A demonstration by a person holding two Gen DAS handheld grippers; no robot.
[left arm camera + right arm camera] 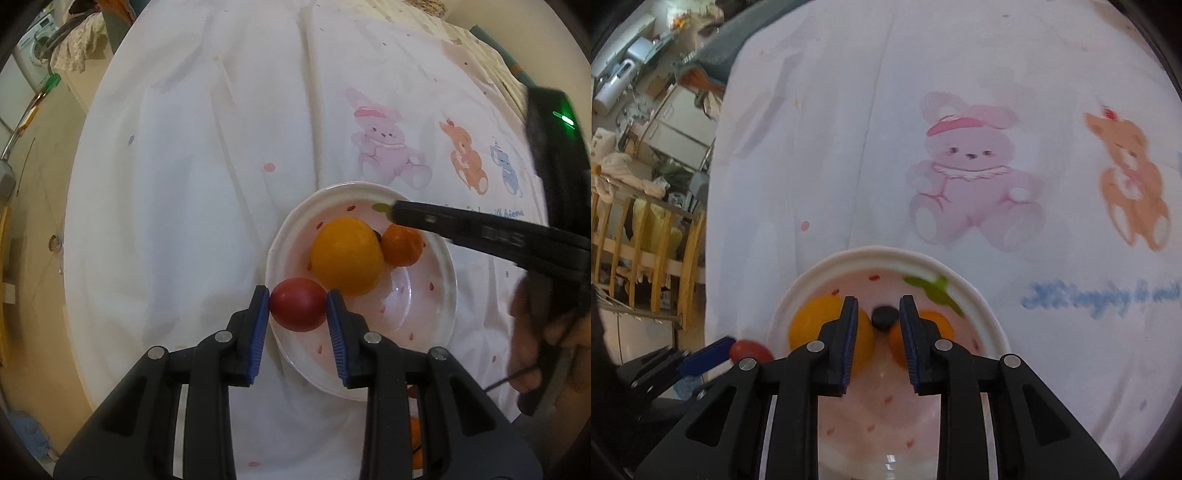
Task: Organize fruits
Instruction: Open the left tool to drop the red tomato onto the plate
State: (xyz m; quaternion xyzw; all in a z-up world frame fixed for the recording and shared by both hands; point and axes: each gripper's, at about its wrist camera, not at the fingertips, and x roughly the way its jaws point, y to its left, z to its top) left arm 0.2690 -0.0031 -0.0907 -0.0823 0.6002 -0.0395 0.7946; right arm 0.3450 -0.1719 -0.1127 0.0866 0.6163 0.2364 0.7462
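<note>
Blue cursive lettering (1100, 297) is running across the white cloth (849, 147) below the printed bears in the right wrist view, but blur is keeping it from being read. In the left wrist view the same line (511, 213) is showing only a scrap, too small to make out. No other writing is showing legibly.

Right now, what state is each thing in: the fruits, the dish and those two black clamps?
Red fruit: pinched between the left clamp's blue pads, over the dish's rim.
Big yellow-orange fruit: lying in the dish.
Small orange fruit: lying in the dish, beside the big one.
Dish: upright on the cloth.
Left clamp: shut on the red fruit.
Right clamp: over the dish, nothing gripped.
Cloth: spread, creased.
</note>
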